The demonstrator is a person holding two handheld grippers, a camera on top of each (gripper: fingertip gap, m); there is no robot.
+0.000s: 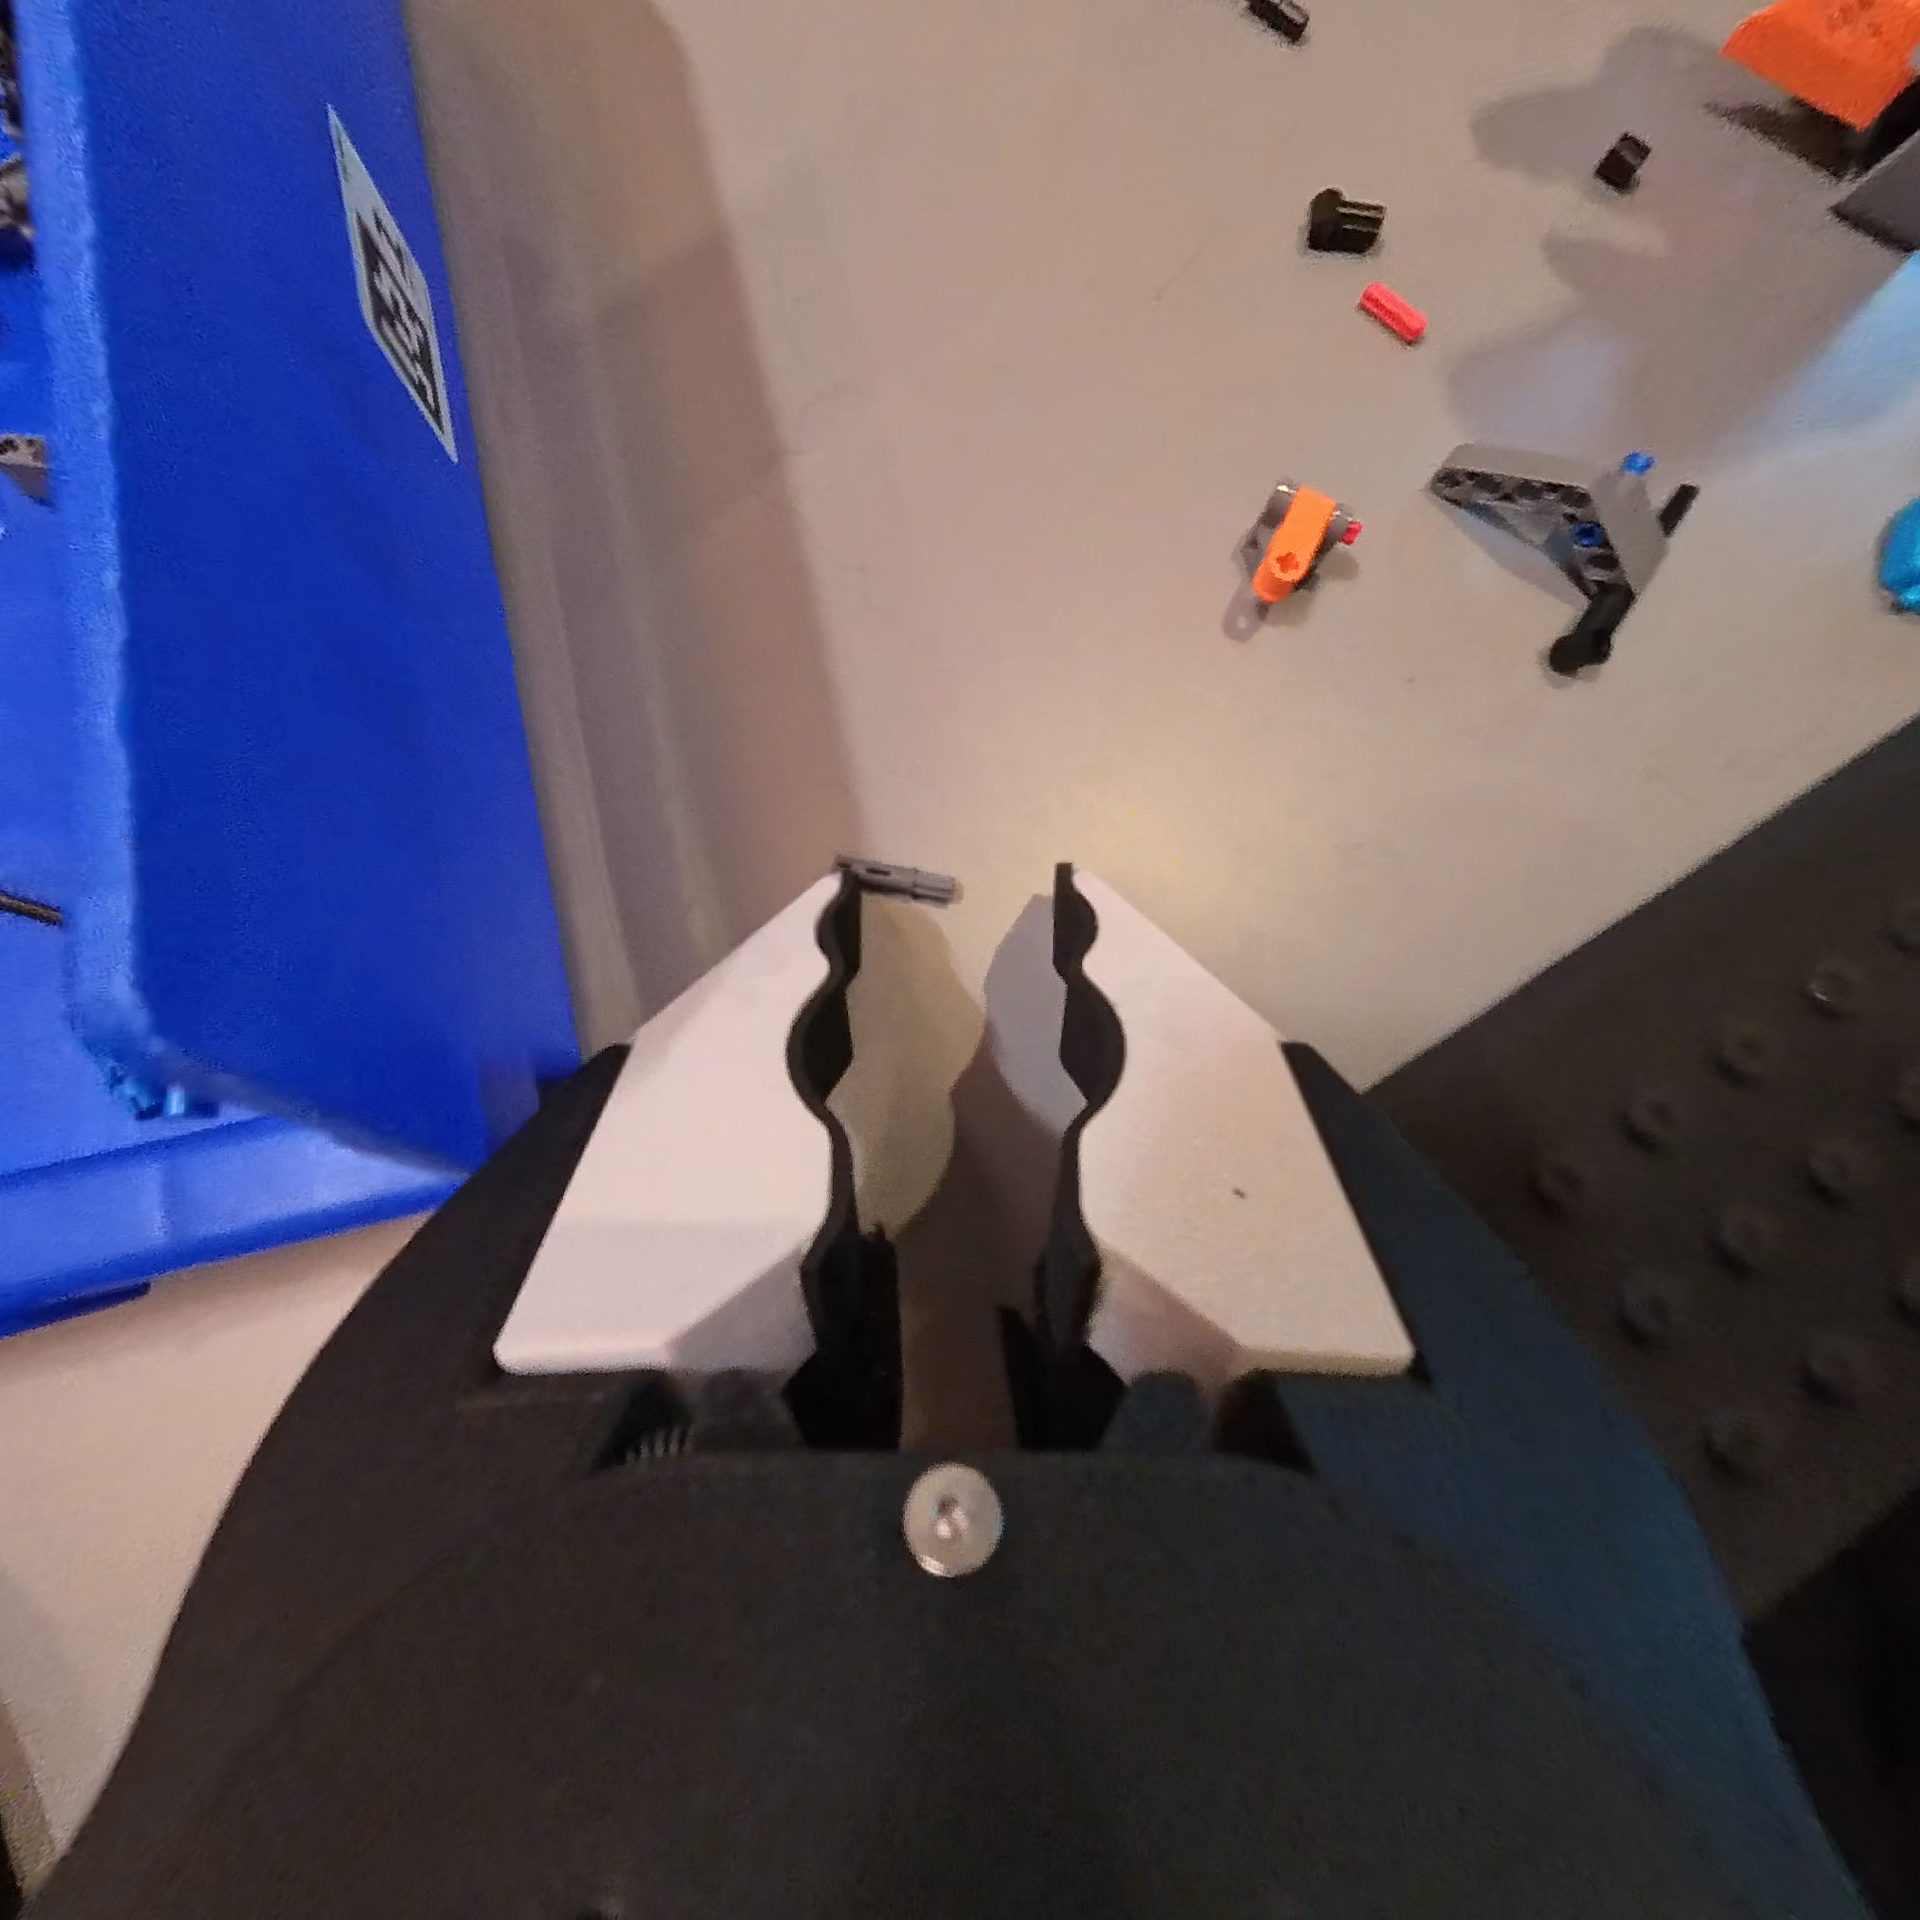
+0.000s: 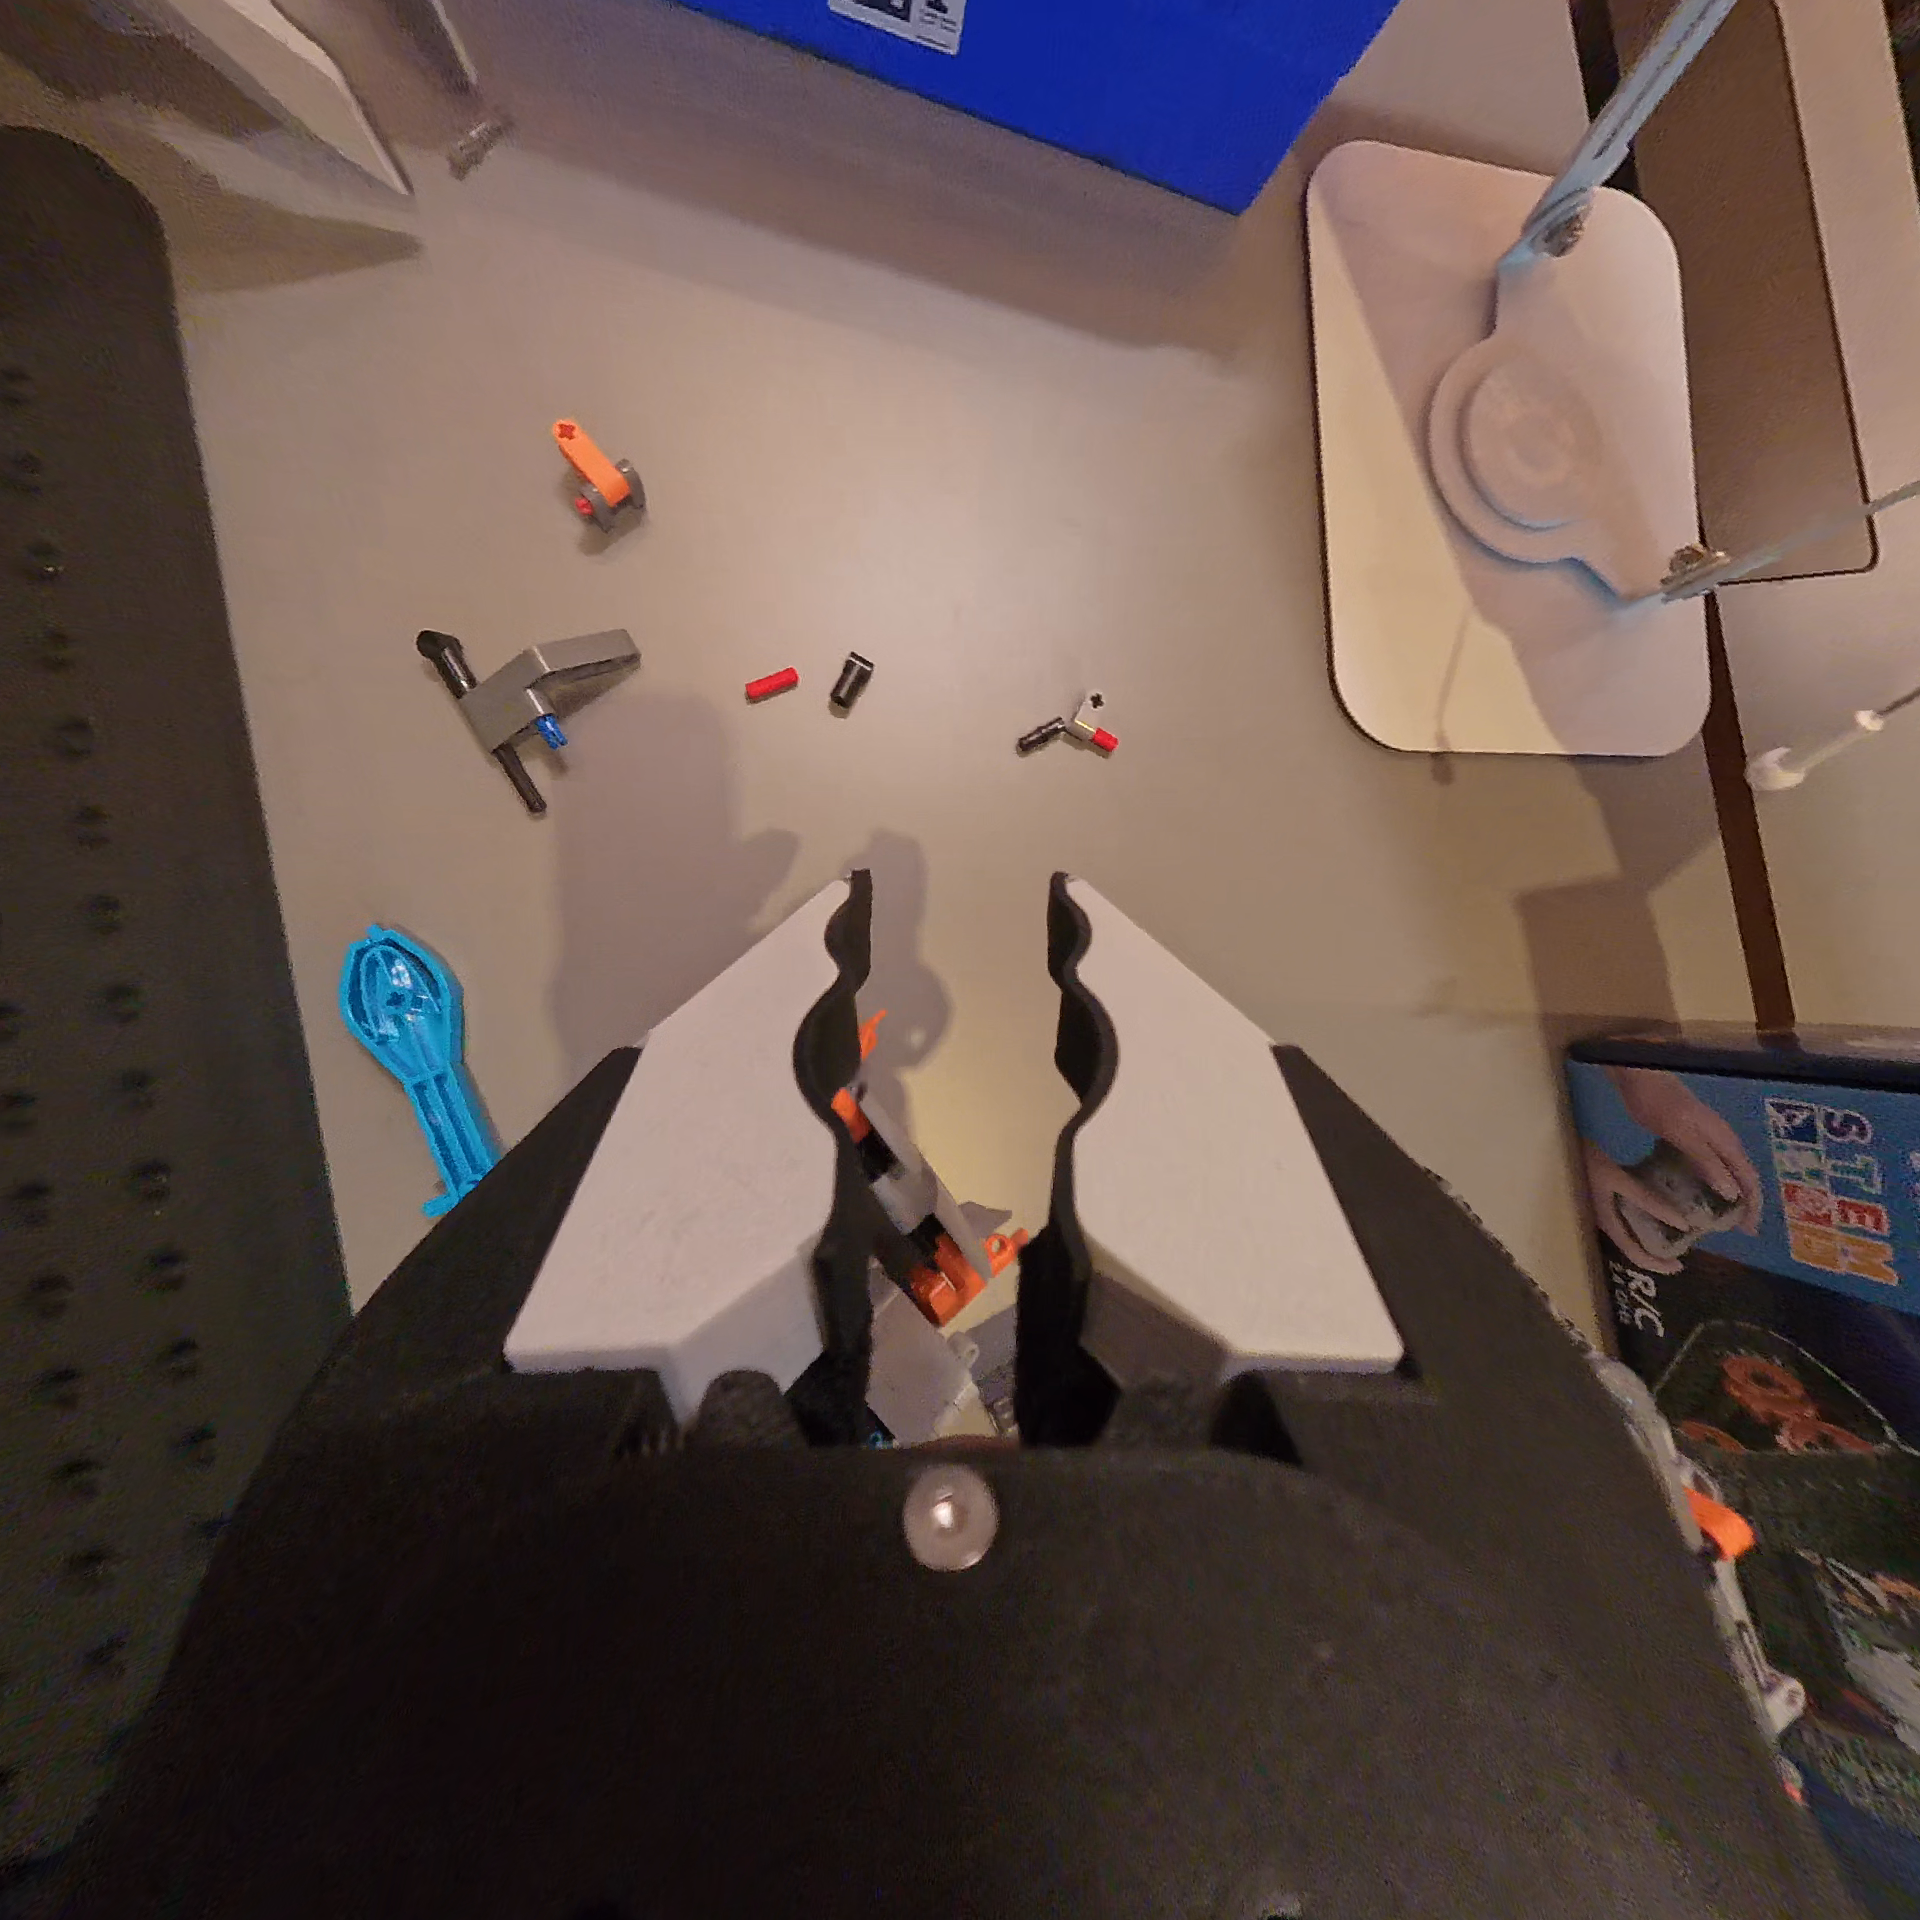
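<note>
With its jaws parted, the left gripper (image 1: 954,883) has a small grey pin (image 1: 899,881) perched at one fingertip beside the blue bin (image 1: 291,623), so I'd say a nudge could drop it onto the bench (image 1: 1039,520), while the right gripper (image 2: 956,883) hangs open over an orange-and-grey assembly (image 2: 914,1195).

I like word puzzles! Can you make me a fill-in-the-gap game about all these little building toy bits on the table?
1. The big bin beside the left gripper is coloured ____.
2. A small grey pin sits at the tip of the ____ gripper.
3. The spoon-shaped tool on the table is light ____.
4. The right gripper hangs over an orange and ____ toy model.

Missing words: blue; left; blue; grey
</note>
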